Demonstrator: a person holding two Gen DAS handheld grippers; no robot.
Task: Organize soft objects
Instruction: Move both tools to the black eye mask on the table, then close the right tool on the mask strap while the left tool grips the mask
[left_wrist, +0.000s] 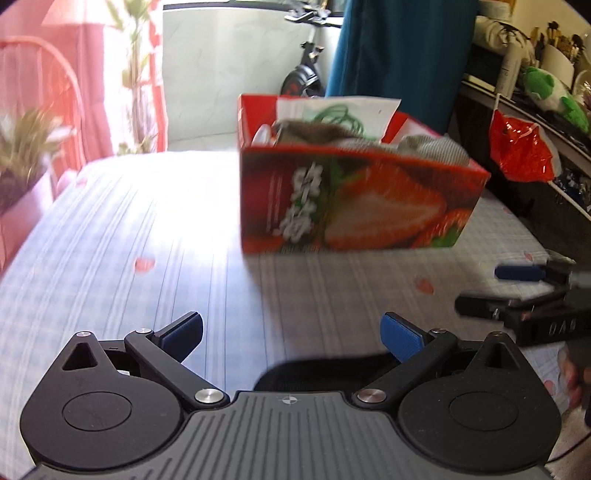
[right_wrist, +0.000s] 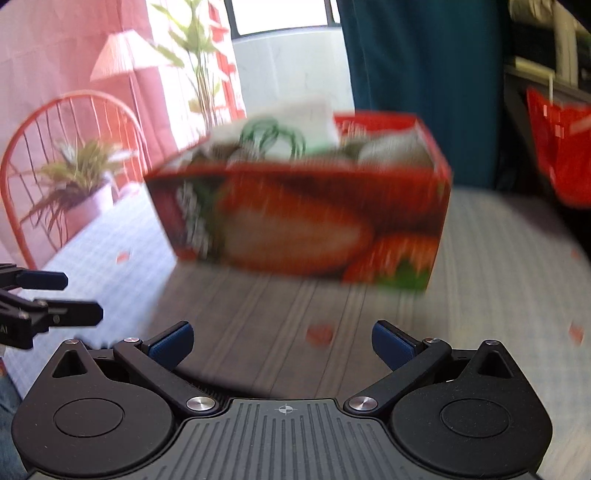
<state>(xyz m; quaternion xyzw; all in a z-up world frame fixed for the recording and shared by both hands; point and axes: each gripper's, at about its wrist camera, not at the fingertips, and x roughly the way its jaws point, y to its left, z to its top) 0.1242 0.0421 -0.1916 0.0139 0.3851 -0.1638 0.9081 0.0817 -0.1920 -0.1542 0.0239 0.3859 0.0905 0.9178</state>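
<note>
A red cardboard box (left_wrist: 354, 206) printed with strawberries stands on the checked cloth of the table (left_wrist: 147, 229); in the right wrist view the box (right_wrist: 306, 218) is blurred. Grey-brown soft cloths (left_wrist: 314, 133) and a white bag with green print (left_wrist: 340, 109) fill it. My left gripper (left_wrist: 291, 332) hangs open in front of the box, nothing between its blue pads. My right gripper (right_wrist: 282, 341) is open too, empty, short of the box. Each gripper shows at the edge of the other's view: the right gripper (left_wrist: 517, 295), the left gripper (right_wrist: 62, 295).
A red chair (right_wrist: 70, 147) and a potted plant (right_wrist: 81, 184) stand at the table's left side. A red plastic bag (left_wrist: 521, 147) hangs at the right by cluttered shelves with a green plush toy (left_wrist: 554, 92). A teal curtain (left_wrist: 399, 55) hangs behind the box.
</note>
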